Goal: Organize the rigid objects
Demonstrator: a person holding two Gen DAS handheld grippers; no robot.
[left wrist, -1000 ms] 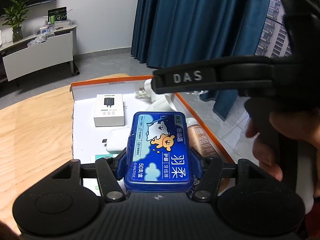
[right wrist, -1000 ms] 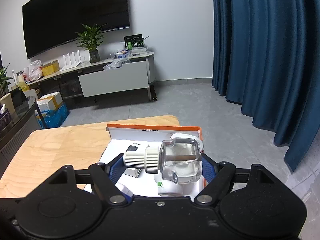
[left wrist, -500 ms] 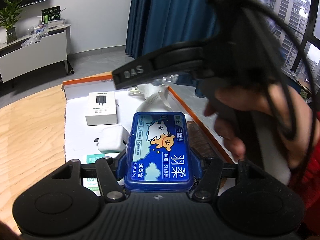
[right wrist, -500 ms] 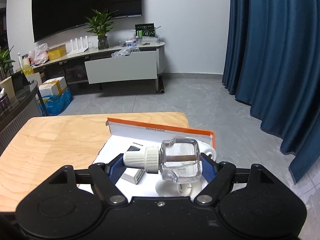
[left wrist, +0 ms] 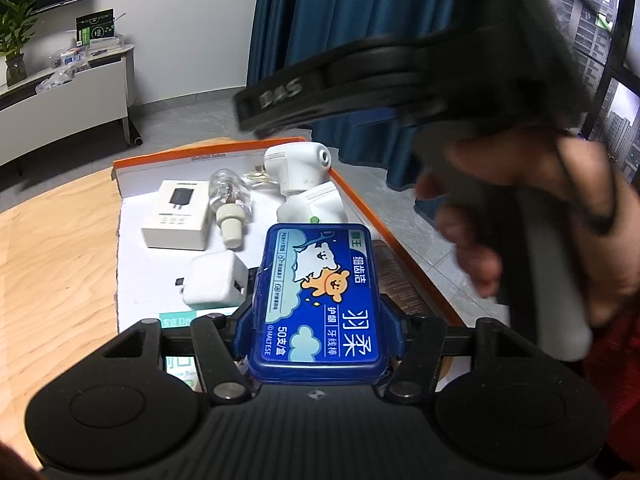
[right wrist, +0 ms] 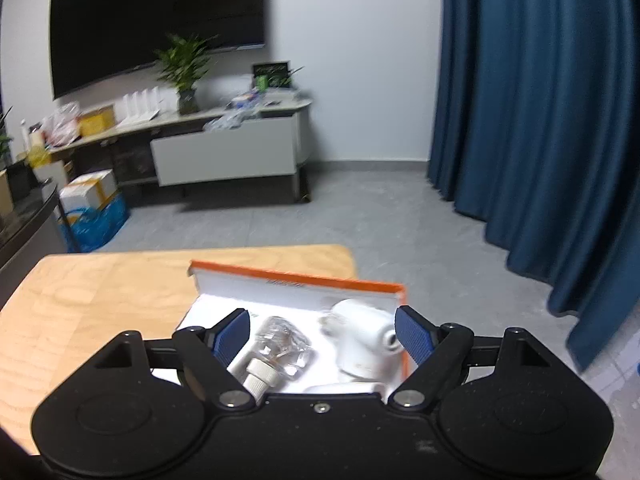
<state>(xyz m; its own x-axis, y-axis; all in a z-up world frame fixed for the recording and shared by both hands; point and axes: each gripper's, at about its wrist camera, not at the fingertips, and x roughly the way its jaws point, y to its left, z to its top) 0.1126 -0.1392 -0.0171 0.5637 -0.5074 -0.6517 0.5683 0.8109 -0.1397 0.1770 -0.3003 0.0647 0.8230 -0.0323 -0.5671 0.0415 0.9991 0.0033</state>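
Left gripper (left wrist: 318,312) clamps the blue floss-pick box (left wrist: 320,296) over the orange-rimmed tray (left wrist: 352,192), apparently awaiting placement; right gripper (right wrist: 322,334), fingers spread, hangs above the glass bottle (right wrist: 280,346) at its 7 o'clock.

The right gripper (right wrist: 322,334) has let go, its blue pads now spread wide. The clear glass bottle with white cap (left wrist: 231,205) now lies in the orange-rimmed white tray (left wrist: 168,276).

Black tongs (right wrist: 322,330) with blue pads (right wrist: 414,335), silver screws, "DAS" lettering.

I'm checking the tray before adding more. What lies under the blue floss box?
The blue floss box is clamped above the tray; a brown packet and green-printed paper peek out. Directly beneath is hidden.
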